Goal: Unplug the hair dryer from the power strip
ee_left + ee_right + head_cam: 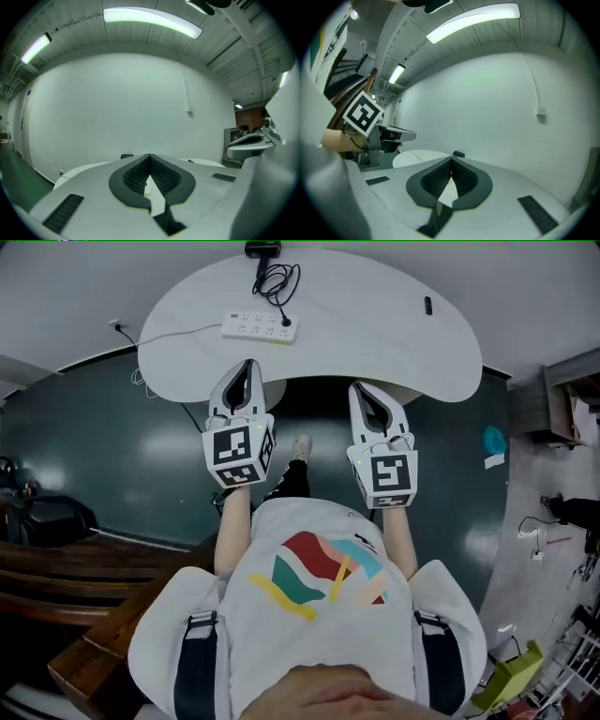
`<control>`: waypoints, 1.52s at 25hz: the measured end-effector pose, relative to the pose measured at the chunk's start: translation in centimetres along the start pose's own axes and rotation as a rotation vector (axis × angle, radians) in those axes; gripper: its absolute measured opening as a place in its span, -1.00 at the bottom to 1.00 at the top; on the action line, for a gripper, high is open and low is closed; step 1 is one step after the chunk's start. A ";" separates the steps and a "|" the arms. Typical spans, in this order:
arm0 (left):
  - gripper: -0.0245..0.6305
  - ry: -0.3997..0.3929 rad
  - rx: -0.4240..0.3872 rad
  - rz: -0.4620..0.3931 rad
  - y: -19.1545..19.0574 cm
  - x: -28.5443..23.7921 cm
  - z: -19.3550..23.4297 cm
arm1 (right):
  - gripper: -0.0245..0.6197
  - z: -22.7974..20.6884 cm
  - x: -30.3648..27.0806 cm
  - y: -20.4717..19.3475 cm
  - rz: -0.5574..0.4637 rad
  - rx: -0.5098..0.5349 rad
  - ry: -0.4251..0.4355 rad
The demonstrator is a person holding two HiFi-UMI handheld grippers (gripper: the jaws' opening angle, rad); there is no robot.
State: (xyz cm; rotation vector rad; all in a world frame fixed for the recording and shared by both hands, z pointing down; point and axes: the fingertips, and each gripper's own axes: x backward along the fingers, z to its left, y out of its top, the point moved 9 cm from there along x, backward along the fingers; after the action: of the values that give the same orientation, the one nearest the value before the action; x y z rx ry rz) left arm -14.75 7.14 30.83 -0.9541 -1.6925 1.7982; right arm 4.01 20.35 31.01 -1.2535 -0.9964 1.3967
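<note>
A white power strip (261, 326) lies on the far left part of the white curved table (375, 334). A black plug (286, 322) sits in its right end. From it a coiled black cable (277, 282) runs to the black hair dryer (263, 249) at the table's far edge. My left gripper (248, 365) is shut and empty, with its tips over the table's near edge, short of the strip. My right gripper (357, 388) is also shut and empty, beside it at the near edge. The jaws meet in the left gripper view (149, 156) and in the right gripper view (452, 159).
A small black object (427, 306) lies on the table's right part. The strip's white cord (178, 332) runs off left to a wall socket (116, 325). Dark green floor (122, 456) lies under the table. Wooden furniture (56, 577) stands lower left, and shelving (567, 399) at right.
</note>
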 end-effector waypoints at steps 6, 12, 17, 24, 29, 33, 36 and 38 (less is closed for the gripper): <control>-0.88 -0.047 -0.012 0.043 1.0 -10.5 5.6 | -0.90 -2.0 -10.8 1.5 0.017 -0.017 -0.018; -0.88 -0.081 0.028 0.045 1.7 -16.1 8.7 | -0.90 -1.7 -17.7 2.2 0.052 0.037 0.038; -0.88 -0.098 0.041 0.077 0.7 -17.4 8.4 | -0.90 -2.2 -19.4 2.3 0.059 0.030 0.044; -0.88 -0.045 0.028 0.089 1.0 -17.7 8.0 | -0.90 -3.8 -21.2 2.8 0.031 0.017 0.100; -0.88 0.035 0.020 0.095 1.2 -17.8 8.5 | -0.90 -4.5 -22.5 3.3 0.003 0.030 0.182; -0.88 0.061 0.020 0.096 1.6 -17.8 8.5 | -0.90 -4.9 -22.9 3.7 -0.009 0.032 0.209; -0.88 0.081 0.018 0.122 0.9 -18.1 8.6 | -0.90 -5.0 -23.3 3.3 -0.005 0.023 0.229; -0.88 0.091 0.014 0.160 0.3 -18.9 9.0 | -0.90 -5.1 -23.9 3.1 0.002 0.016 0.241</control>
State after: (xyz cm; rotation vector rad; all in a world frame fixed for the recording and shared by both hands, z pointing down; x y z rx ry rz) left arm -9.55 -13.01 33.37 -1.1765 -1.5856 1.8345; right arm 8.51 -3.84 31.96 -1.3737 -0.8167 1.2183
